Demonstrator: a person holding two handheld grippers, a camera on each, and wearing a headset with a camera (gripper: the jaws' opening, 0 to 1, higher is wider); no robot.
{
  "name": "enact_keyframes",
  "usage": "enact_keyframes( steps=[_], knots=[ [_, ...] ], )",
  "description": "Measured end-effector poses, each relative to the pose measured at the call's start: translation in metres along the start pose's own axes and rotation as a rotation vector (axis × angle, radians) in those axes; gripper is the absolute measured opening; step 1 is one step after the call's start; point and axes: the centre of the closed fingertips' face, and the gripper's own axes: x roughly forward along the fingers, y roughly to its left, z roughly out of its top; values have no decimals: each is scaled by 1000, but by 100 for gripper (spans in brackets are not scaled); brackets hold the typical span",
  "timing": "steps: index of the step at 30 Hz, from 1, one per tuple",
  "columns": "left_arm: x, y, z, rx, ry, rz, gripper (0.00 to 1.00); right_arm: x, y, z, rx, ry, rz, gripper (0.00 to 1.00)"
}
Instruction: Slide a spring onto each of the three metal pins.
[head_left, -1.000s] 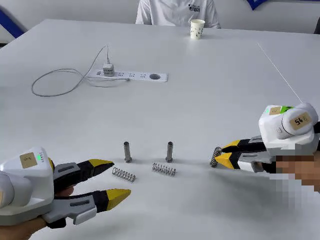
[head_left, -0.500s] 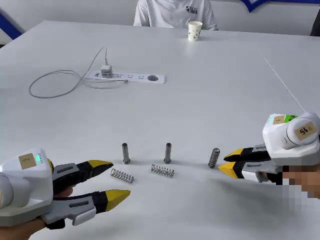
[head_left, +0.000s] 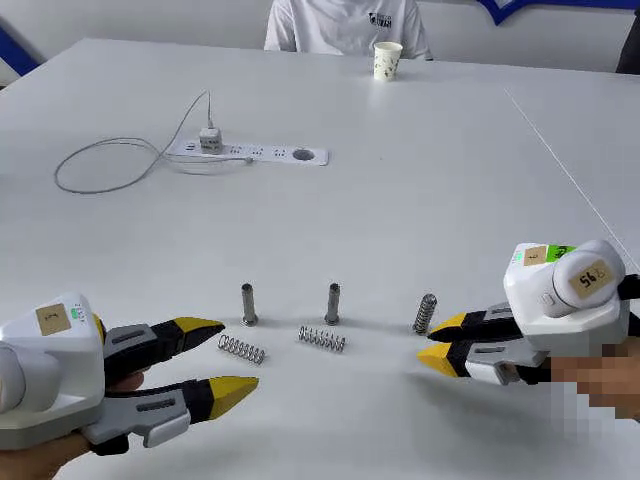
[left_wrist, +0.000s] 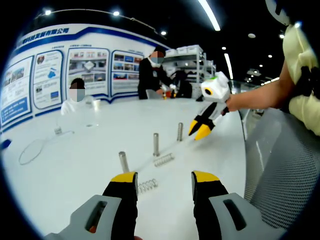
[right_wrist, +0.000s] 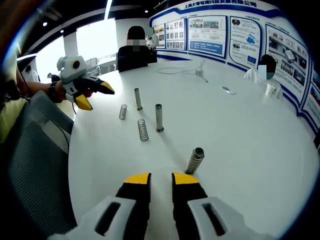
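With one spring (head_left: 426, 313) seated on the right-hand pin (right_wrist: 199, 150), two loose springs (head_left: 243, 348), (head_left: 322, 339) are shown lying before the bare pins (head_left: 248, 304), (head_left: 332, 302), one to be pinched next by the wide-open, empty left gripper (left_wrist: 164, 176), while nothing is held by the barely parted right gripper (head_left: 428, 343).

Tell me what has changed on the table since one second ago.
The right claw drew back from the spring-covered pin, which its tips met before; now they are apart. The left claw stays open; the two bare pins and two loose springs have not moved.
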Motion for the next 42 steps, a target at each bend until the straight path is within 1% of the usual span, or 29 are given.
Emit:
enact_keyframes(
  steps=[8, 16, 21, 33, 38, 42],
  knots=[
    [0, 0, 0, 0, 0, 0, 44, 10, 13, 9, -30, 3, 38, 17],
    [1, -1, 0, 2, 3, -2, 44, 24, 24, 26, -69, -7, 72, 17],
    [1, 0, 0, 1, 3, 1, 44, 33, 28, 33, -85, -11, 86, 17],
    [2, -2, 0, 1, 7, -1, 43, 54, 30, 44, -94, -14, 98, 17],
    [2, -3, 0, 2, 9, -2, 43, 64, 31, 43, -93, -6, 107, 17],
    [0, -1, -1, 1, 11, 2, 43, 69, 31, 43, -91, -1, 110, 17]
  ],
)
